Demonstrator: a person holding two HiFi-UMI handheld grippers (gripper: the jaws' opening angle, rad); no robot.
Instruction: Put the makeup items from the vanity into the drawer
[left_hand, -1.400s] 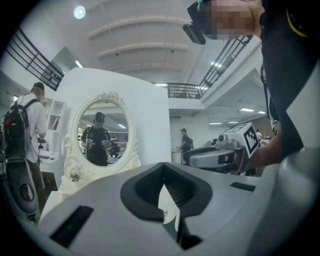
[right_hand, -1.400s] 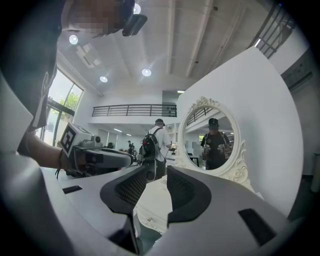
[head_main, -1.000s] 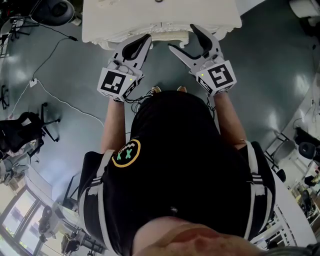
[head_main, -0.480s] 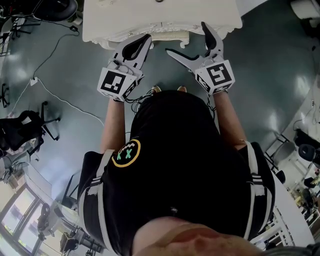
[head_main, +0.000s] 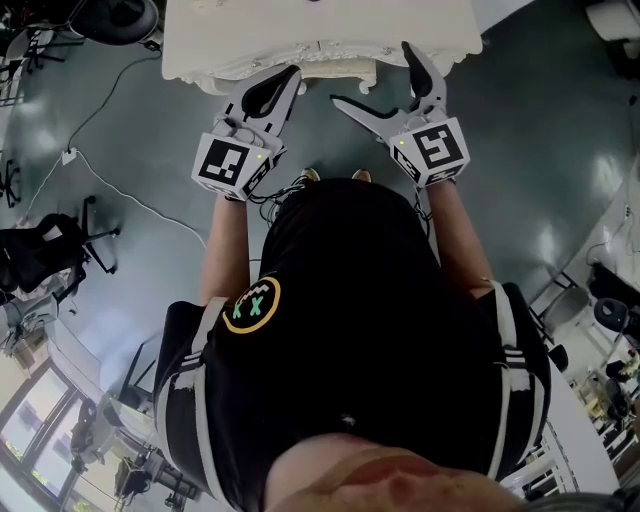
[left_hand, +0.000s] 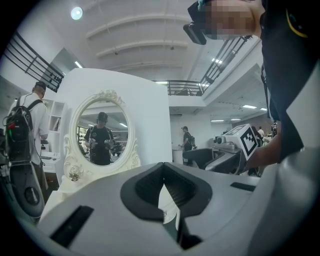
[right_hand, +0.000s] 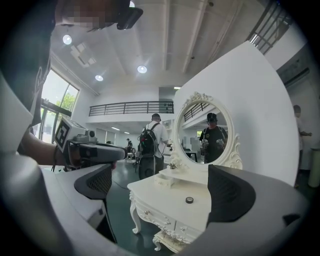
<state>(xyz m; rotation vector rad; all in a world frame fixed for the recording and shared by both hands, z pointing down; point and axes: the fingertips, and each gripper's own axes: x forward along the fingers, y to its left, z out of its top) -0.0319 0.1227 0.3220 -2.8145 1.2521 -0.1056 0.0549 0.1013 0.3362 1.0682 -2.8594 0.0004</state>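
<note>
Reach is what this stance is set up for: the person stands facing the white carved vanity surface (head_main: 300, 30) with both arms forward and level, and neither tool touches it. On the left, the left tool (head_main: 291, 78) has its jaws pressed together with nothing between them. It points at the front edge of the surface, and I judge it is simply parked there, out of the way, until a second tool is wanted. Its own view looks past the closed tips to the oval mirror in its ornate white frame (left_hand: 102, 131), which reflects the person holding both tools.

Further right, the right tool (head_main: 372, 76) has its jaws spread as wide as they go and empty, which reads as readiness for a grab. Through that gap its view frames the task's thing, a small dark round makeup item (right_hand: 189, 200). It lies alone on top of the surface, in front of the mirror and well apart from the jaws. Below it the white drawer front with small knobs (right_hand: 150, 216) looks closed, so nothing is stowed yet. The drawer probably has to be pulled out before the item can go in.
</note>
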